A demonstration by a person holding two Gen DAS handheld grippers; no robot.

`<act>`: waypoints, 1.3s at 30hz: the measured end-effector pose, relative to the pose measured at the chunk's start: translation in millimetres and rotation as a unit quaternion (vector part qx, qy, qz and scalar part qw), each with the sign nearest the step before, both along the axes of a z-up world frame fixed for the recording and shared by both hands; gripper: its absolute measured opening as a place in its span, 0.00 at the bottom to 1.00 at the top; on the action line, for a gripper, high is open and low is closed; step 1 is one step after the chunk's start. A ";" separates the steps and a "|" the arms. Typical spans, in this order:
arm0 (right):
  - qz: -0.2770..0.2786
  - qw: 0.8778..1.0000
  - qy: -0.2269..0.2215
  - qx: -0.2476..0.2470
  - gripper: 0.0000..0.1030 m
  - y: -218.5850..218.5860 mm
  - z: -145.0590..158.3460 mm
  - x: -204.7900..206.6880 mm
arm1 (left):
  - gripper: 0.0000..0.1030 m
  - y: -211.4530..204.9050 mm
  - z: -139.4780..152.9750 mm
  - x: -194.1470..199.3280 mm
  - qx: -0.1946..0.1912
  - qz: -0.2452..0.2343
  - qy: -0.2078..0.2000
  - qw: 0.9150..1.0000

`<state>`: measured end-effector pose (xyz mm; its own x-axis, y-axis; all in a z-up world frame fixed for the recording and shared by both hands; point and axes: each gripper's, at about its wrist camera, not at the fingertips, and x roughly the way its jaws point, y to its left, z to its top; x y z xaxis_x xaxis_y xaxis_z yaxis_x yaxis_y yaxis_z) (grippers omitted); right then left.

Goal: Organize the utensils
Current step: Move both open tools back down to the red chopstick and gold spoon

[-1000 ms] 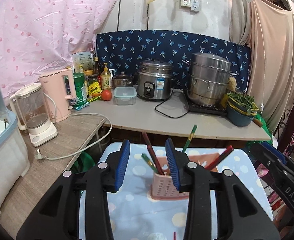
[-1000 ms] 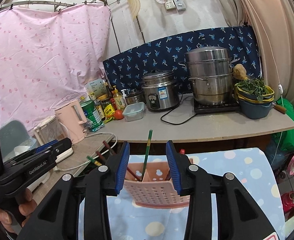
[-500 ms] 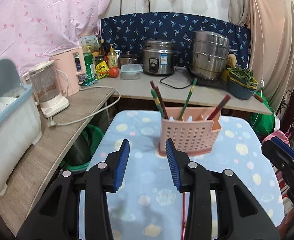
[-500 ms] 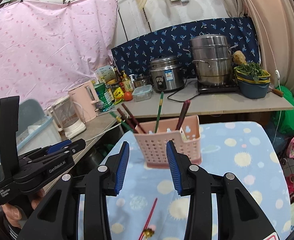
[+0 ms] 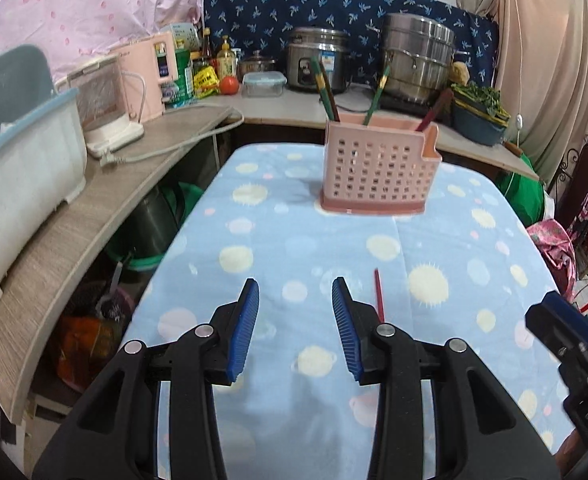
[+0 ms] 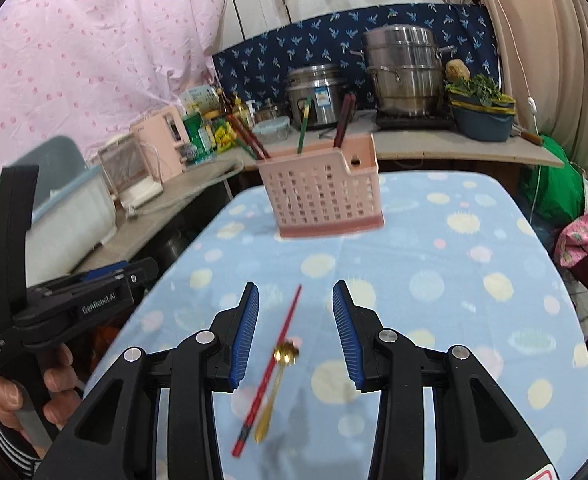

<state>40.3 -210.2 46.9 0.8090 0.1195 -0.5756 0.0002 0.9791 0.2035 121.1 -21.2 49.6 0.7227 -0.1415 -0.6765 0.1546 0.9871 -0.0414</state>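
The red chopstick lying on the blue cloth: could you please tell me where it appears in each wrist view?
Left wrist view: only the tip of the red chopstick shows, lower centre, just right of the left gripper.
Right wrist view: the whole chopstick lies diagonally between the right gripper's open jaws, beside a gold spoon.
Shared landmark: the pink utensil basket.

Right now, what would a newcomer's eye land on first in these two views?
Probably the pink slotted utensil holder with chopsticks sticking up, standing at the far end of the blue dotted tablecloth. Next, the red chopstick and gold spoon lying loose between the open right tool's fingers.
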 end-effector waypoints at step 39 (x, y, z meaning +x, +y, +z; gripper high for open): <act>0.010 0.993 0.103 -0.050 0.07 50.9 -118.0 -16.1 | 0.48 13.5 -96.1 -47.4 0.023 -0.011 0.097 0.995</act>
<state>24.2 -159.4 -71.1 0.6708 0.0678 -0.7385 0.0118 0.9947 0.1021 73.6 -7.7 -46.5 0.5751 -0.1212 -0.8091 0.1698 0.9851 -0.0270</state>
